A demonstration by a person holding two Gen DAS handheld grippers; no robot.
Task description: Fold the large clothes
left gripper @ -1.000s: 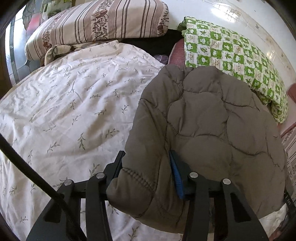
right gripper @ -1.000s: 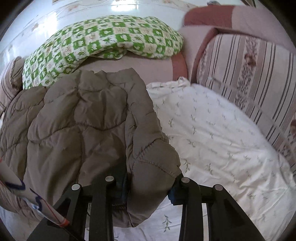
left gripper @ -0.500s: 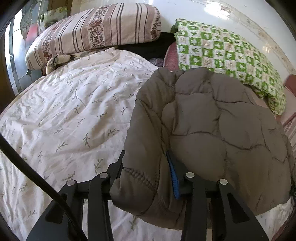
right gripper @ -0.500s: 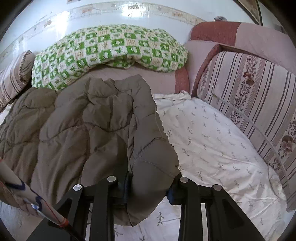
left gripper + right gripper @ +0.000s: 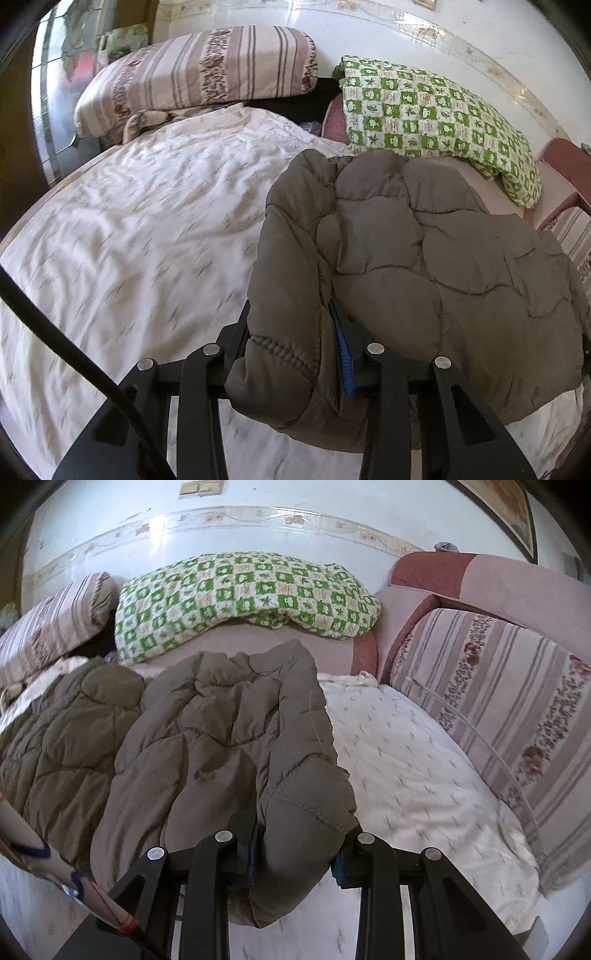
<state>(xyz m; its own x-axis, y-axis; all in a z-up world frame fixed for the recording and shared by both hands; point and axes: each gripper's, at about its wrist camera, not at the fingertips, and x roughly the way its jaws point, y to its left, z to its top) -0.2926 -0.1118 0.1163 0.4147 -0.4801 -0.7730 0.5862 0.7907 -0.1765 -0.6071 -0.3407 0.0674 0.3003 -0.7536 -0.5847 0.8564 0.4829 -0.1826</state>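
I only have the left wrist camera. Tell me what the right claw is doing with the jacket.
Observer: The right claw is shut on a bunched edge of the brown quilted jacket. A fold of fabric hangs below its fingers.
Operator: Report anything close to that claw.
Observer: A white rod with red and blue stripes crosses the lower left corner of the right wrist view, in front of the jacket. I cannot tell whether it touches it.
Operator: Describe the other side of the claw.
Observer: The floral sheet lies to the right of the claw and runs up to a striped cushion.
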